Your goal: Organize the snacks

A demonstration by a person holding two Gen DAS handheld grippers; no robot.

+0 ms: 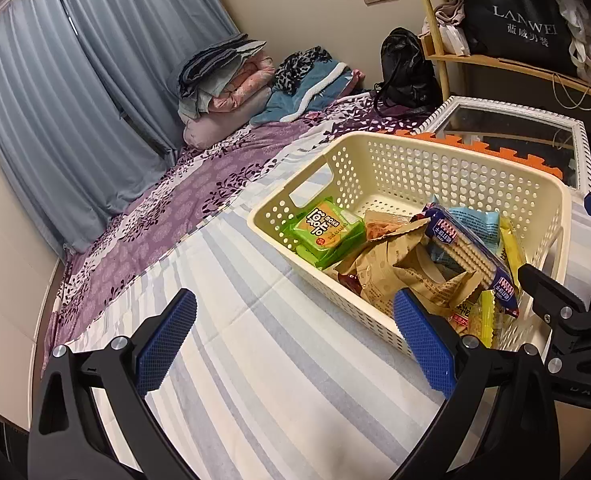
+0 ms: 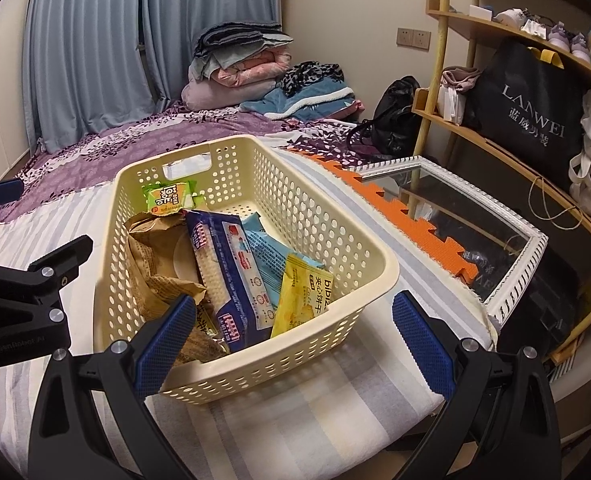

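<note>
We are holding the left gripper (image 1: 293,344) low over the striped sheet (image 1: 231,360), its blue-padded fingers spread wide with nothing between them, and the right gripper (image 2: 293,344) is hanging just as wide and empty — its left pad is overlapping the near corner of the cream basket (image 2: 335,276) in the view, though we cannot tell whether it is touching. The basket is sitting on the striped sheet and the snacks are lying inside it: a yellow biscuit pack (image 2: 301,296) and a dark blue cracker pack (image 2: 231,280) are leaning nearest us, a light blue packet (image 2: 265,256) is lying between them, a crumpled brown paper bag (image 2: 155,264) is resting to the left, and a green packet (image 2: 169,198) is sitting at the far end under the handle slot. Beyond the basket, an orange foam mat (image 2: 395,208) is lying beside a white-framed mirror (image 2: 515,264), and further back folded bedding (image 2: 235,68) is piling against the blue curtains (image 2: 95,48)
</note>
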